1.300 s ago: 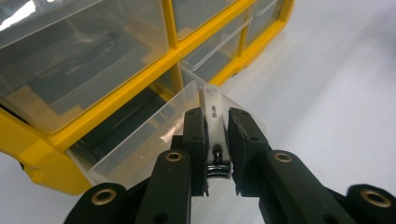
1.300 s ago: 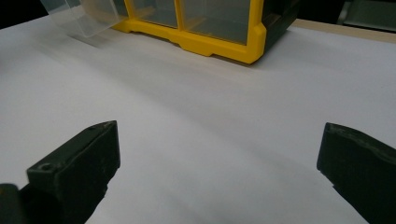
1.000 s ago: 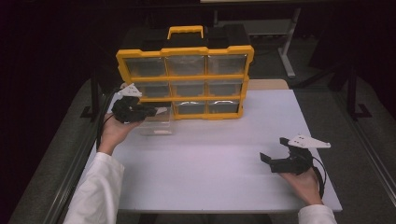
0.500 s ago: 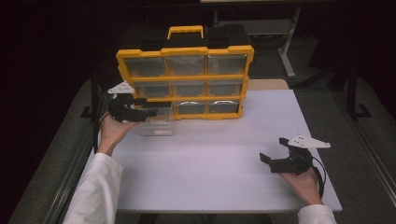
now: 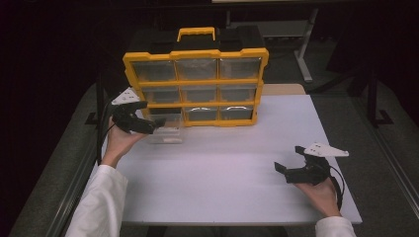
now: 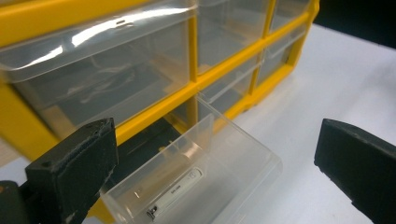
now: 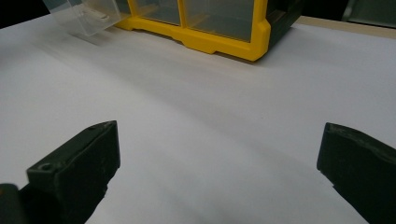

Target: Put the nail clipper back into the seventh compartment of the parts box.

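Observation:
A yellow organizer [image 5: 195,79] with clear drawers stands at the back of the white table. Its bottom-left drawer [image 5: 165,129] is pulled out onto the table. A small white item [image 6: 175,193] lies in this drawer [image 6: 224,158]. My left gripper [image 5: 154,126] hovers just over the drawer's left end. Its jaws have just been opening and now stand wide [image 6: 217,140]; the drawer shows between and below them, and the pads touch nothing. My right gripper [image 5: 289,159] rests low near the table's front right, open [image 7: 217,144] over bare tabletop.
The organizer [image 7: 210,28] has a carry handle [image 5: 196,32] on top, and its other drawers are pushed in. The white tabletop [image 5: 222,168] stretches between the two hands. Dark floor and table legs lie beyond the table's edges.
The left gripper's jaws have opened over the pulled-out drawer, and the hand has shifted slightly. The right hand and its gripper have kept still.

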Tool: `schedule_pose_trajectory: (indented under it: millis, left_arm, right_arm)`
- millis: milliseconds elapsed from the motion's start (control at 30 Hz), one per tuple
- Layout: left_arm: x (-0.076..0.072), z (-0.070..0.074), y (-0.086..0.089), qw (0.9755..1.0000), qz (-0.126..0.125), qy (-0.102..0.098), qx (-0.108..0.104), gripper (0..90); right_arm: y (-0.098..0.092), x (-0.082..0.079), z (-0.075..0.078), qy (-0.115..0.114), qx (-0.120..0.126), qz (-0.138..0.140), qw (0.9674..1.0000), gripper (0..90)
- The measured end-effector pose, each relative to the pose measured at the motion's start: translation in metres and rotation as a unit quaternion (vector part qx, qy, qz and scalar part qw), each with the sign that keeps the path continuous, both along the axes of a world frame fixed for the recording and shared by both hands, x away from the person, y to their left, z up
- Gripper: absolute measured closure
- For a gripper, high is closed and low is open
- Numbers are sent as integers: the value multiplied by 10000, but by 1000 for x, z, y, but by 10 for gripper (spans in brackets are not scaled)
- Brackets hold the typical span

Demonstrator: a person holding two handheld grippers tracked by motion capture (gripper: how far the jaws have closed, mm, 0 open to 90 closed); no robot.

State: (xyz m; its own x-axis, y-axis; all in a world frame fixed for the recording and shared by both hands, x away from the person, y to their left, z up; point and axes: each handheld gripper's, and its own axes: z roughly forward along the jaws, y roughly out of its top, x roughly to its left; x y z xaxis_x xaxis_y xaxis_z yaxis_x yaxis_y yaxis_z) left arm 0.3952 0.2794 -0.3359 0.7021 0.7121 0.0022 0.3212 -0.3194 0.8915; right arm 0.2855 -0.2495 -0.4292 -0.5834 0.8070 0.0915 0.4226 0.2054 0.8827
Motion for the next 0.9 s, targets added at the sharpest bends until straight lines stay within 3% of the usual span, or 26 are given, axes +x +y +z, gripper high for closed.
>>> schedule_pose_trajectory:
  millis: [100, 400, 633, 900]
  left_arm:
    - [-8, -5, 10, 9997, 133, -124, -184, 0]
    - [-19, -10, 23, 9986, 261, -250, -382, 0]
    - [-32, -11, 30, 9975, 355, -395, -473, 0]
    - [-39, -16, 40, 9969, 490, -390, -475, 0]
  right_arm:
    - [0, 1, 0, 12, -3, -1, 10000, 0]
    - [0, 1, -1, 27, -27, 4, 10000, 0]
    - [0, 1, -1, 32, -24, 3, 10000, 0]
    - [1, 1, -2, 35, -30, -2, 10000, 0]
